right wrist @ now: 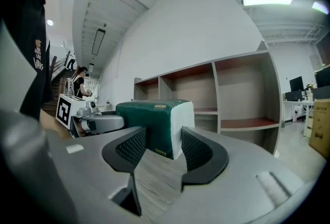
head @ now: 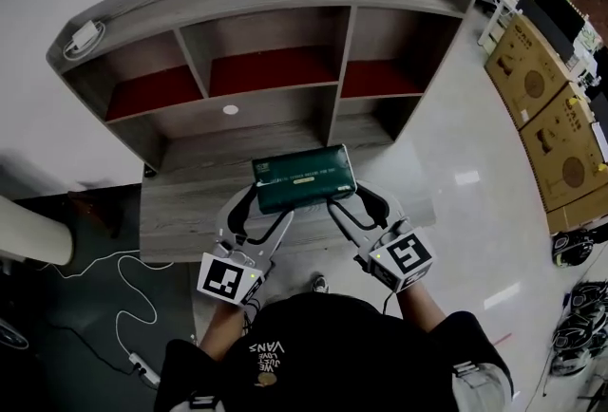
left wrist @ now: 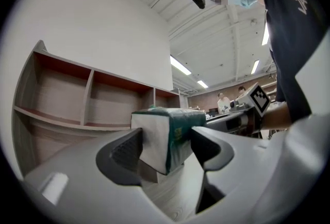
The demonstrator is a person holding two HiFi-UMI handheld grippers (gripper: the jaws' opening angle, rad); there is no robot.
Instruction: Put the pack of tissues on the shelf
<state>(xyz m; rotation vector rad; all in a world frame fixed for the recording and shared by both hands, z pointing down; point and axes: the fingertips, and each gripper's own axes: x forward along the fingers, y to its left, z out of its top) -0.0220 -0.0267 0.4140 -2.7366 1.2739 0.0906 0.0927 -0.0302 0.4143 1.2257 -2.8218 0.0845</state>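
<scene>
The pack of tissues [head: 304, 175] is dark green with white ends. It lies crosswise, low over the grey ledge [head: 185, 206] in front of the grey shelf [head: 285, 97] with its red-floored compartments. My left gripper [head: 267, 207] is shut on the pack's near left corner. My right gripper [head: 350, 202] is shut on its near right corner. In the left gripper view the pack [left wrist: 165, 135] sits between the jaws of the left gripper [left wrist: 166, 148], white end against one pad and green side against the other. The right gripper view shows the pack [right wrist: 149, 120] likewise wedged in the right gripper [right wrist: 164, 148].
Three open compartments sit side by side above the ledge, with a white charger [head: 84, 37] on the shelf top. Cardboard boxes [head: 546, 106] line the right. A cable with a power strip [head: 133, 306] trails on the dark floor at left. People stand far behind [left wrist: 223, 100].
</scene>
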